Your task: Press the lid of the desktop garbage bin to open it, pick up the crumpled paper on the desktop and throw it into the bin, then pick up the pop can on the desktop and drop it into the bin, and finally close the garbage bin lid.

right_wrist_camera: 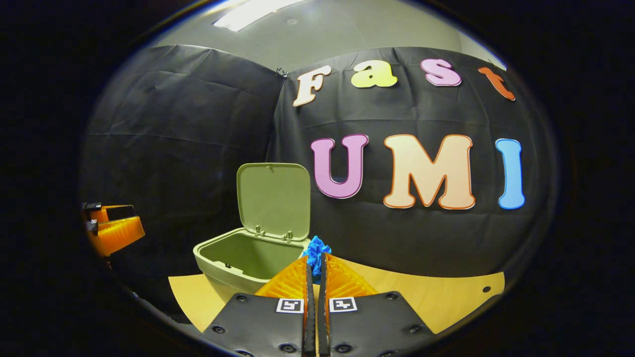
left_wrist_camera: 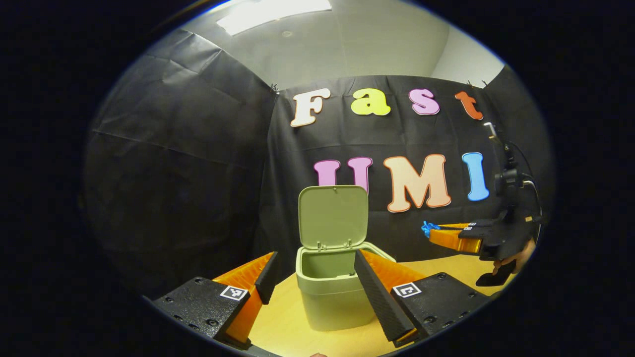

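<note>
Right gripper view, nearest first: the right gripper [right_wrist_camera: 315,270] has its jaws pressed together on the paper [right_wrist_camera: 316,253], a blue crumpled wad poking out just past the tips. Ahead of those jaws and to their left stands the bin [right_wrist_camera: 233,263], its mouth facing up, the lid [right_wrist_camera: 274,198] upright behind the opening. The paper is held above the tabletop [right_wrist_camera: 446,297], just beside the bin's near rim and apparently not yet over the opening.

Seen from the left gripper view, the left gripper [left_wrist_camera: 312,277] has its jaws spread wide with nothing between them, and the bin sits straight ahead between the two fingers. The right gripper shows farther off to the right, level with the bin's hinge.

Judging by this, the drop turns on carrying the paper leftward over the opening; the right hand is the one placed for it. I see no can.
</note>
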A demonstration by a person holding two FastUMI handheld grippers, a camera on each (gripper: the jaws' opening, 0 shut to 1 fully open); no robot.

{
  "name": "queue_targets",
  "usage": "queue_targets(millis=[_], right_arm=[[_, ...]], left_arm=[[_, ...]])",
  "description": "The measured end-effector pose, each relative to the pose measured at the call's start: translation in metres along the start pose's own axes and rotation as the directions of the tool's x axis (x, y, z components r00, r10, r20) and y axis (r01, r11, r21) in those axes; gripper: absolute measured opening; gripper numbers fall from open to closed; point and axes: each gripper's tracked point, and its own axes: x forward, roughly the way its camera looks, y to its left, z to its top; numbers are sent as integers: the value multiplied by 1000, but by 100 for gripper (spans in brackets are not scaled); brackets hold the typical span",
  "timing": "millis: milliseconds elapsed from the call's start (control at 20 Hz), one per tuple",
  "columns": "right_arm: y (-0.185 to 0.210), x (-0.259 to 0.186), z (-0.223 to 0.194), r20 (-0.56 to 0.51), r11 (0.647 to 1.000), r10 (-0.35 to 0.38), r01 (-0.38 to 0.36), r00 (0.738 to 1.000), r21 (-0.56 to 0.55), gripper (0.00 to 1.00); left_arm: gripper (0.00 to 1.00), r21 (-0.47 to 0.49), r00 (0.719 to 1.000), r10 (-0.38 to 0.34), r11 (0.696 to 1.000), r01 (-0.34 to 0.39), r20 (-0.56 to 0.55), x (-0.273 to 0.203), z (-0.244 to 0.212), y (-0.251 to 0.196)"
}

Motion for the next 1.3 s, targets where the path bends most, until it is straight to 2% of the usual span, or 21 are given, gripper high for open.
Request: queue_targets(millis=[300,350,450,500,650,700,1000,1300], right_arm=[[53,33,-20,-34,996,92,-91,995,8,4],[61,36,-24,-38,994,106,-105,994,8,5],[72,40,-29,-43,992,125,-124,991,18,5],[77,50,-33,-47,991,132,-131,990,26,10],[74,61,-40,-25,994,106,-105,994,35,74],[67,49,-30,-15,995,93,-92,996,33,96],[32,18,-11,20,999,24,-25,1000,25,96],[-27,-28,5,50,997,-80,80,996,14,96]], left_arm=[[91,13,999,25,1000,-25,-35,-3,-16,27],[94,14,999,28,1000,-28,-37,-3,-17,30],[91,15,999,28,1000,-27,-45,-2,-20,34],[94,16,998,29,999,-28,-48,-1,-21,36],[91,17,998,27,1000,-27,-50,1,-23,39],[91,15,998,23,1000,-22,-52,3,-24,36],[90,5,998,-47,999,47,-44,9,-24,2],[91,-9,990,-142,990,142,-26,16,-20,-53]])
